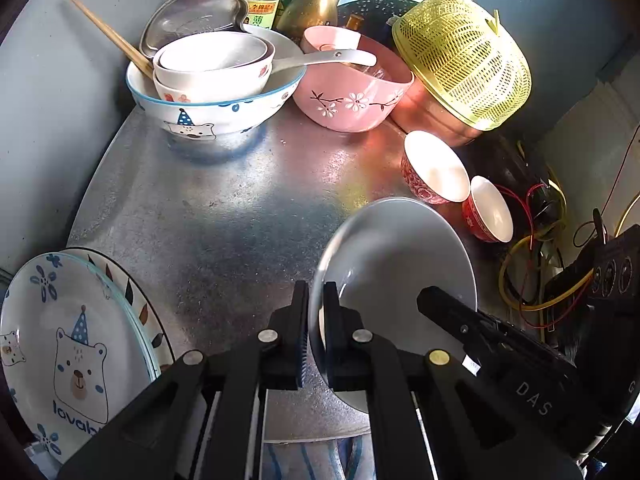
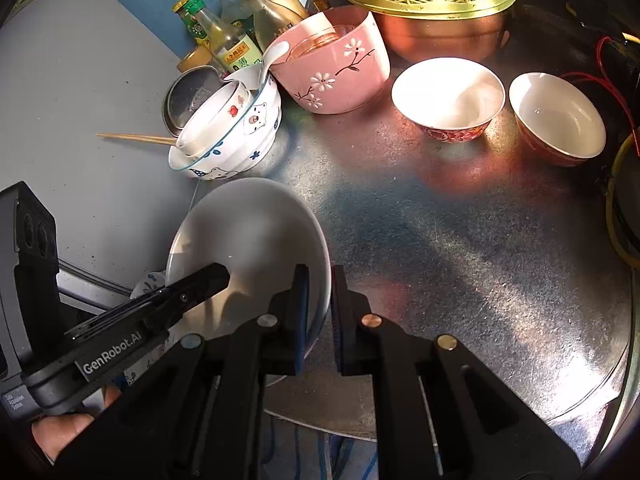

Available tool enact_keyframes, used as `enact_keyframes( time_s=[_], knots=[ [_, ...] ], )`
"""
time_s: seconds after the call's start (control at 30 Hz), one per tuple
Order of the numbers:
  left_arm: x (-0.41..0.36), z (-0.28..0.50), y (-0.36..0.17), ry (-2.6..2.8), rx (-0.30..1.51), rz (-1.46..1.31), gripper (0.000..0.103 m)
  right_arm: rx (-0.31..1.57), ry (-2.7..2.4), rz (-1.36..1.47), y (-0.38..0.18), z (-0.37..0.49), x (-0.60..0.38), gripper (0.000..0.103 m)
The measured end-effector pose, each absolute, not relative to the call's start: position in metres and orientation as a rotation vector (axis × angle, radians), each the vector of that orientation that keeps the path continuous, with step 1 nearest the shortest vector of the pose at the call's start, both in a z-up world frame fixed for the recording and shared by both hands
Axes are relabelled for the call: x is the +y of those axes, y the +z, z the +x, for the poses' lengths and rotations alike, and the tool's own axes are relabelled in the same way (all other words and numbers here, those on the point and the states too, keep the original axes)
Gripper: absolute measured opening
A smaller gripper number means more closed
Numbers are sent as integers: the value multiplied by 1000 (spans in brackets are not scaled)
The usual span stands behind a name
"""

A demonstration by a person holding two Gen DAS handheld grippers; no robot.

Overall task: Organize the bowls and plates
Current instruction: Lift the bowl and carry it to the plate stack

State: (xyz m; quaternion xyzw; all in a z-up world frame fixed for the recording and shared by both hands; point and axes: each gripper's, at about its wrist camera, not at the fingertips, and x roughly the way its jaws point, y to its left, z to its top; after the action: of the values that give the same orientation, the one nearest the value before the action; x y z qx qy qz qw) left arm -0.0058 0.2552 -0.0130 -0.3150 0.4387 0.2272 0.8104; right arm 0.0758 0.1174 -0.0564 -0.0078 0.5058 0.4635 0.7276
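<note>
Both grippers grip one white plate [image 1: 400, 248] by opposite edges, and it hangs tilted above the bare metal counter [image 1: 224, 216]. The left gripper [image 1: 316, 332] has its fingers pinching the plate's near-left rim, while the right gripper [image 2: 320, 312] has its fingers closed on the plate's right rim; in the left wrist view the right gripper's fingers reach in over the plate from the right. A hand [image 2: 60, 432] shows at the lower left of the right wrist view, under the left gripper's body. To the left, at the counter's near edge, a bear-print plate [image 1: 76, 344] lies on top of a plate with a leaf-pattern rim [image 1: 140, 304]. At the back stands a bear-print bowl [image 1: 212, 112] with two small white bowls nested in it, chopsticks [image 1: 104, 28] and a spoon [image 1: 320, 58]. Just beside it is a pink flowered bowl [image 1: 352, 100], then a yellow-green colander [image 1: 464, 64] over a copper-coloured pot. Two red-patterned bowls [image 2: 448, 100] stand side by side to the right, apart from the held plate. Bottles [image 2: 224, 28] crowd the back corner.
</note>
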Motion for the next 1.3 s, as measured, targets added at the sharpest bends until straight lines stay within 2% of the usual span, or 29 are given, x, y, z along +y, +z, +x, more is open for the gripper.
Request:
enact_keyframes(
  time_s=[1.3],
  knots=[
    [295,-159,-7,647,881,-764,5,1105,1181,-195,-48,-47,182,11]
  ],
)
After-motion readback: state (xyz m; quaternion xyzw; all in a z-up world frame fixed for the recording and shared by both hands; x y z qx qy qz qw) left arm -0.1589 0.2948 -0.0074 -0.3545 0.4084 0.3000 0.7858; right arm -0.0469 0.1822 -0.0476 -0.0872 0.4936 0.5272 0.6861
